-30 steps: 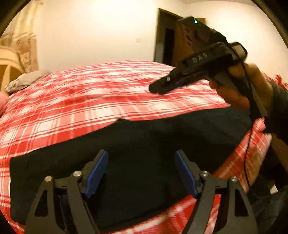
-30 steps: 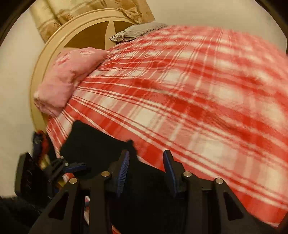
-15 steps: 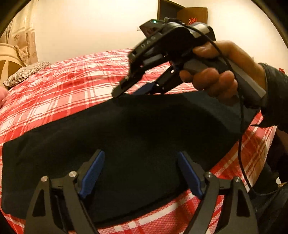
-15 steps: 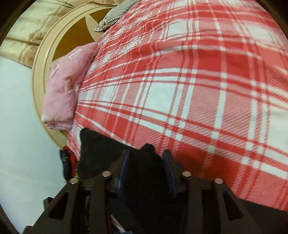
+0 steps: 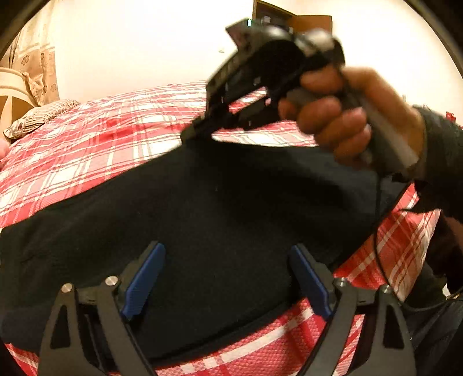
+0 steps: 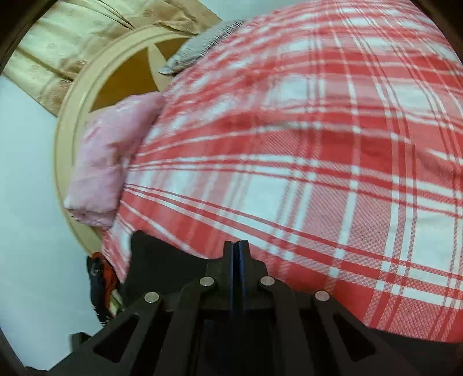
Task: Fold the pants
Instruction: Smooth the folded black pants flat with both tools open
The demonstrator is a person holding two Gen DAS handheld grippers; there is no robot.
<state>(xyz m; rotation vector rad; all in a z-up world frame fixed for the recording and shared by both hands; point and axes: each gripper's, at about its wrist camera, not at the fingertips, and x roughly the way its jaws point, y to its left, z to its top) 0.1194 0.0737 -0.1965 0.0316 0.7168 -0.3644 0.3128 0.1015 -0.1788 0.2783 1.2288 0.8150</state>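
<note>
Black pants (image 5: 220, 208) lie spread across the near side of a red and white plaid bed (image 5: 121, 136). My left gripper (image 5: 225, 274) is open with its blue pads wide apart, just above the pants' near edge. My right gripper (image 5: 194, 133) pinches the far edge of the pants and lifts it into a peak. In the right wrist view the right gripper (image 6: 236, 245) has its jaws pressed together over the dark cloth (image 6: 162, 260), with the plaid bed (image 6: 318, 162) beyond.
A round wooden headboard (image 6: 86, 110) with a pink pillow (image 6: 113, 162) and a grey patterned pillow (image 5: 37, 118) stands at the bed's head. A dark doorway (image 5: 277, 17) is at the back. A cable (image 5: 379, 231) hangs from the right gripper.
The right gripper came down to the pants' far edge, its jaws went from open to shut on the cloth, and that edge rose. The left gripper stayed open above the near edge.
</note>
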